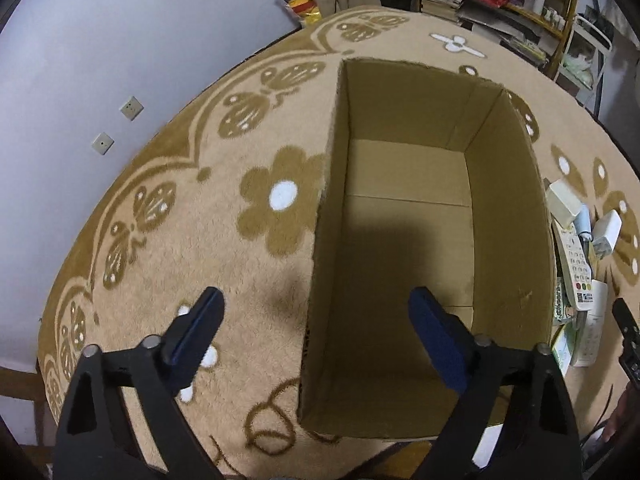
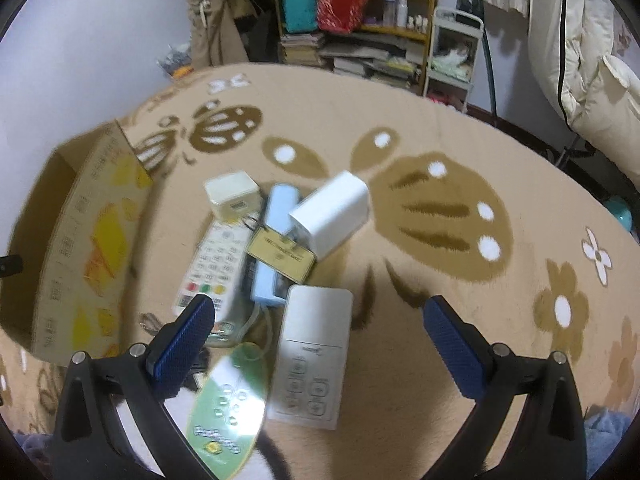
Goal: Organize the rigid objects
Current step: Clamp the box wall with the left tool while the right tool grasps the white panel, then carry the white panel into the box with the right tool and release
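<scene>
An open, empty cardboard box [image 1: 508,216] stands on the tan patterned blanket; its printed side shows at the left of the right wrist view [image 2: 84,240]. My left gripper [image 1: 316,314] is open and empty, hovering over the box's near left wall. My right gripper [image 2: 320,316] is open and empty above a pile of objects: a white charger cube [image 2: 334,210], a cream adapter [image 2: 232,194], a light blue device [image 2: 272,248], a white remote with coloured buttons [image 2: 212,264], a silver-white remote [image 2: 312,352], a green oval pack [image 2: 228,408] and a yellow tag [image 2: 280,254].
The pile also shows right of the box in the left wrist view [image 1: 580,264]. A cluttered shelf [image 2: 360,12] and a white cart [image 2: 452,56] stand behind the blanket. A white wall [image 1: 100,60] lies to the left. Bedding [image 2: 592,60] hangs at the right.
</scene>
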A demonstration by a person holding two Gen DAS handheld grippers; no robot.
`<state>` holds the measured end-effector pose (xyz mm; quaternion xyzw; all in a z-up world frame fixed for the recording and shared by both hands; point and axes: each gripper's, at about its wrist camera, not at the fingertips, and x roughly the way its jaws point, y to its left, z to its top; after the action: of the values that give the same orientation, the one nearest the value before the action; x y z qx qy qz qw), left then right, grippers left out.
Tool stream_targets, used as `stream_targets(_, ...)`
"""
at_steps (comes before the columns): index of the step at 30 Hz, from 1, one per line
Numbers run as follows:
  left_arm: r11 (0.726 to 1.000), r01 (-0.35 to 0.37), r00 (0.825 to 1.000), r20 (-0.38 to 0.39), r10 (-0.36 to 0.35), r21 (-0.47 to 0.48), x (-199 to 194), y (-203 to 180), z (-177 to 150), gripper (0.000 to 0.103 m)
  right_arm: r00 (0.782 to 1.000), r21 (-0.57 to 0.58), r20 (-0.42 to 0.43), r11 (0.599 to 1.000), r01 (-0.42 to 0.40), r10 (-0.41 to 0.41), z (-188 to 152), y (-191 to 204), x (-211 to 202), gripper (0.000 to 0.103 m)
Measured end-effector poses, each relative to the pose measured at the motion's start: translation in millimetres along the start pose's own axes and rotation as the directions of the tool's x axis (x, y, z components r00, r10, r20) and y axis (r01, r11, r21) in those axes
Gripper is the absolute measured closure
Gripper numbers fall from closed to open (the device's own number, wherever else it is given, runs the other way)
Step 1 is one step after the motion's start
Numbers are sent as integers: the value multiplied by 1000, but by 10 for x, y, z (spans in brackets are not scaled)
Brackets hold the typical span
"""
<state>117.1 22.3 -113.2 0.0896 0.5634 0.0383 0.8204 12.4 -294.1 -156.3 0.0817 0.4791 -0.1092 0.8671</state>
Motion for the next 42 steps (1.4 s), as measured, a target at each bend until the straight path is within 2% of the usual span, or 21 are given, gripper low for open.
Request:
stream_targets(2,1000,4,1000,-23,-3,10,47,-20,-11,27,1000,2,-28,1000,14,-14,-47,-23,88,0)
stream_targets(4,1000,-4,999,-44,5,14,108,-21,-25,43,998,4,-60,999,33,-32,-99,-44,163,0)
stream_targets(8,1000,11,998,-62,-12,-5,193,28,1,61,989,16,-136,998,55,-52,-174,-81,287,5)
stream_targets(10,1000,15,997,-73,-15,-6,234,44,15,78,982,20,-177,997,69,-64,-220,-97,345,9)
stream_targets(13,999,31,994,-101,-33,-15,318,50,11,90,982,29,-184,998,52,-46,-248,-105,365,11)
stream_targets(16,1000,8,995,-99,-8,2,342,39,10,92,985,17,-171,999,36,-33,-239,-58,351,20)
stream_targets(21,1000,12,995,-100,-12,-2,339,57,6,92,984,-28,-175,999,38,-42,-267,57,389,25)
stream_targets(23,1000,21,994,-104,-23,-19,337,79,12,92,981,-40,-193,999,27,-34,-281,82,433,32)
stream_targets(26,999,26,994,-106,-28,-22,350,90,14,92,978,-73,-197,996,52,-65,-297,114,470,50)
stream_targets(27,1000,25,994,-104,-27,-18,349,84,15,92,979,-80,-193,995,57,-72,-295,108,463,52)
stream_targets(32,1000,16,994,-104,-15,10,351,48,28,92,991,-16,-131,999,40,-42,-202,1,284,52)
stream_targets(36,1000,10,995,-100,-8,18,355,29,33,92,998,-28,-44,999,37,-39,-67,43,45,52)
stream_targets(42,1000,18,995,-98,-16,23,350,46,29,92,1000,-98,-10,995,-24,23,137,287,-59,52)
